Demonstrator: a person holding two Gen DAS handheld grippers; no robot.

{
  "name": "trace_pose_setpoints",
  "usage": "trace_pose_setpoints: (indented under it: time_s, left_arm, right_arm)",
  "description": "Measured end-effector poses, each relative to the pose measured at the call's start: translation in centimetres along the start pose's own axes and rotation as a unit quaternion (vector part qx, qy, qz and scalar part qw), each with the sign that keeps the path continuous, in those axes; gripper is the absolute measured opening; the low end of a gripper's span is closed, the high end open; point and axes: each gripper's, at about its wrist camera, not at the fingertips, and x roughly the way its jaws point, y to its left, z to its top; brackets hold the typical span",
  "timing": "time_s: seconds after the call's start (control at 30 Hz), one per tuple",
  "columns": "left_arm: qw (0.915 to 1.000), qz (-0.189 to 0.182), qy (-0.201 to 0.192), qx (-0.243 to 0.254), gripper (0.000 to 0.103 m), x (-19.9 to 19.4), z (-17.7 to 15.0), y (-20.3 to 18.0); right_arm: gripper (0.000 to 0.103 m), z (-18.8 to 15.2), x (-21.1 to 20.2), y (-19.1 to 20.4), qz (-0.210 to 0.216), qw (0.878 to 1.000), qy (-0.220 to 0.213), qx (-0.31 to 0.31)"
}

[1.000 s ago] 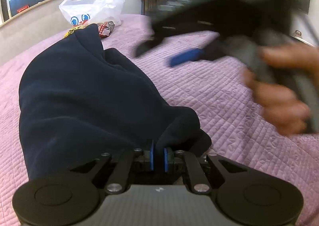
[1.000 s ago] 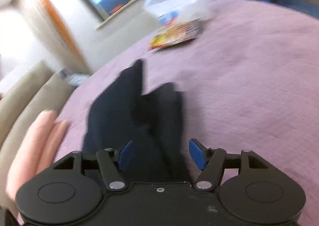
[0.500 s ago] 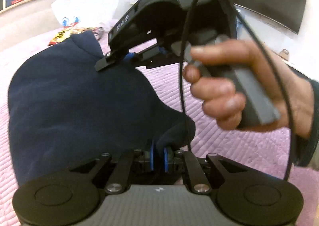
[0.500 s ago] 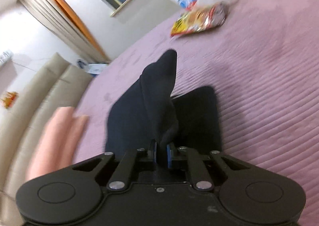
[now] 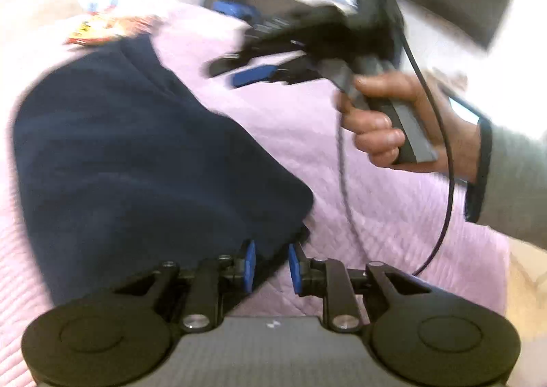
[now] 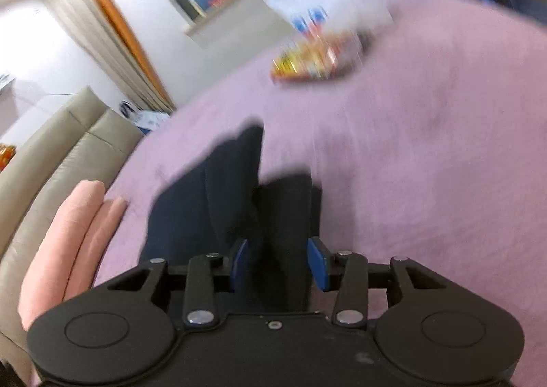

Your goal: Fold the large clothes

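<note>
Both grippers parted, gripping nothing. Navy garment (image 5: 143,154) lies folded on pink quilt (image 5: 393,216), its corner between left gripper (image 5: 270,265) pads. Right gripper (image 6: 278,262) straddles the fold. We judge: back out low toward 6 o'clock, no snagging; snack packet (image 6: 314,62) far at 12.

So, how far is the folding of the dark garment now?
Done, as it looks: the navy garment lies doubled into a compact bundle on the purple bedspread. In hand: nothing is gripped; the left gripper and the right gripper both stand open, with cloth between their fingers. Left: the far end looks uneven in the right wrist view, so probably one more fold or some smoothing.
</note>
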Motion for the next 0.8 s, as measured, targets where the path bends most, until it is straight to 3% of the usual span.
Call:
trace_pose_setpoints:
  time_s: [0.1, 0.17, 0.3, 0.33, 0.37, 0.43, 0.47, 0.53, 0.57, 0.67, 0.7, 0.73, 0.8]
  left_arm:
    - [0.9962, 0.026, -0.033, -0.076, 0.024, -2.4, 0.8, 3.9]
    - [0.9895, 0.022, -0.056, -0.132, 0.022, -2.2, 1.0, 6.8]
    - [0.9807, -0.016, -0.064, -0.184, 0.018, 0.9, -0.1, 9.7]
    - [0.9779, -0.021, -0.069, -0.196, 0.016, 1.4, -0.9, 10.3]
    - [0.9744, -0.024, -0.076, -0.21, 0.01, 1.6, -1.8, 10.8]
    - [0.9667, -0.037, -0.087, -0.238, 0.004, 1.4, -3.0, 11.5]
    - [0.9636, -0.046, -0.089, -0.248, 0.004, 1.3, -3.7, 11.7]
    - [0.9645, -0.045, -0.086, -0.246, 0.004, 0.8, -4.1, 11.7]
    - [0.9668, -0.039, -0.083, -0.238, 0.004, 0.5, -4.3, 11.5]
    - [0.9663, -0.047, -0.072, -0.243, 0.004, -0.2, -4.5, 11.4]
    - [0.9666, -0.049, -0.064, -0.243, 0.004, -0.3, -4.6, 11.4]
    - [0.9676, -0.048, -0.058, -0.241, 0.004, -0.4, -4.6, 11.2]
    - [0.9701, -0.038, -0.051, -0.234, 0.005, -1.6, -4.9, 10.4]
  right_arm:
    - [0.044, 1.8, 2.0, 2.7, 0.022, 0.996, -0.017, -0.084]
    - [0.025, 2.4, 4.9, 4.6, 0.054, 0.991, -0.015, -0.122]
    - [0.024, 1.7, 11.5, 7.3, 0.053, 0.984, 0.027, -0.166]
    - [0.022, 1.3, 12.9, 7.6, 0.037, 0.982, 0.039, -0.181]
    - [0.013, 0.6, 14.5, 7.8, -0.003, 0.978, 0.049, -0.204]
    - [0.013, -0.7, 17.3, 7.5, -0.106, 0.96, 0.055, -0.253]
    - [0.013, -1.1, 18.1, 6.4, -0.119, 0.96, 0.06, -0.248]
    - [0.01, -0.8, 17.9, 3.9, -0.101, 0.977, 0.063, -0.176]
    - [0.005, -0.9, 17.8, 3.7, -0.112, 0.976, 0.059, -0.175]
    - [0.005, -1.5, 17.0, 3.8, -0.164, 0.963, 0.046, -0.207]
    - [0.007, -1.4, 16.4, 3.9, -0.173, 0.961, 0.048, -0.208]
    - [0.015, -1.4, 15.4, 3.9, -0.176, 0.962, 0.05, -0.205]
    - [0.016, -0.6, 13.0, 4.3, -0.174, 0.965, 0.045, -0.193]
